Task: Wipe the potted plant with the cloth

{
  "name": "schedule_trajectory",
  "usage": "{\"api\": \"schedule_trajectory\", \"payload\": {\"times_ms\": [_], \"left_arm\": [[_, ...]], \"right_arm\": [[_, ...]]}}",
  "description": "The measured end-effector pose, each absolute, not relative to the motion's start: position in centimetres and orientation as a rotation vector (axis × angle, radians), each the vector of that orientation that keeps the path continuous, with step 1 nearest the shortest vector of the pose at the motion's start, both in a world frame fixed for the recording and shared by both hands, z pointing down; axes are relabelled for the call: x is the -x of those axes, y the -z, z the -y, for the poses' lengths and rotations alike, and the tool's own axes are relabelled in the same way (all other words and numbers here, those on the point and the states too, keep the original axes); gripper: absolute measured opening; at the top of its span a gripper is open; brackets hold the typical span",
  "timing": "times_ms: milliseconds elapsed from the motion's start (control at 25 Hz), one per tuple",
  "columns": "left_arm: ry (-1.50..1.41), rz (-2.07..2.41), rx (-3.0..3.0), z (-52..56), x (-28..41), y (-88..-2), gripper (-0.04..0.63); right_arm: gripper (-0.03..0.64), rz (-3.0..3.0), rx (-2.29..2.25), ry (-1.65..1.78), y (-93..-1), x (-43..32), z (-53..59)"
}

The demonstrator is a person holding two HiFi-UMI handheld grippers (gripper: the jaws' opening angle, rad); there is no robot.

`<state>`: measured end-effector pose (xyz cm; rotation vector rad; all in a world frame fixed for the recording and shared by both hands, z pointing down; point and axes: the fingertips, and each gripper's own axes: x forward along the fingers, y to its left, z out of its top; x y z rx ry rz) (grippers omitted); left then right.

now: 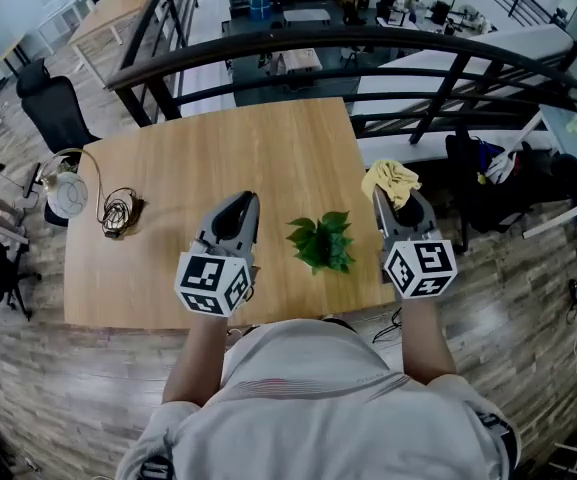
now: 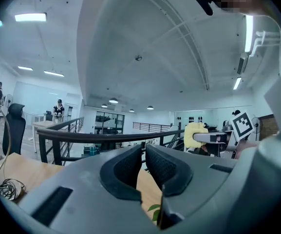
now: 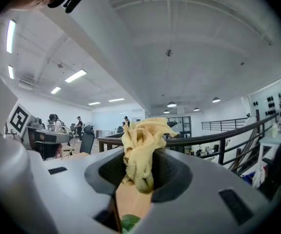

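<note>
The plant (image 1: 321, 240) stands on the wooden surface (image 1: 228, 148) close to its near edge. From above only its green leaves show, and the pot under them is hidden. The two grippers flank it without touching it.

The left gripper (image 2: 143, 155) is to the plant's left. Its jaws are almost together with only a thin slit between the pads, and nothing is in that slit. The right gripper (image 1: 400, 208) is to the plant's right, and its jaws are clamped on the yellow cloth (image 3: 141, 152). The cloth is bunched into a wad that sticks out past the tips. Both grippers look out level across the room, so I judge they are held above the surface and not yet down at the leaves.

The main risk is the plant itself. Nothing steadies it, so a sideways push from the cloth could slide or tip it towards the near edge. The left jaws would have to open before they could brace the pot. A tight wad pressed hard could also bend or tear the leaves. The cloth seems pinched only at its lower part, so dragging it across foliage might pull it free. A coiled cable (image 1: 118, 214) lies far to the left, well out of the way.
</note>
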<state>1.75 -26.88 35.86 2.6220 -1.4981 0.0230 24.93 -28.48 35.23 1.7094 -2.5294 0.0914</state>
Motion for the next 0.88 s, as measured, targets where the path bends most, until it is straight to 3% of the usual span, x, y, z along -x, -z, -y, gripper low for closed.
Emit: {"api": "schedule_trajectory", "payload": {"times_ms": [880], "left_arm": [[0.055,1.564,-2.569,24.8,-0.8,-35.1,0.034]], "right_arm": [[0.179,2.623,-1.606,-0.095,-33.2,-22.3,28.0]]}}
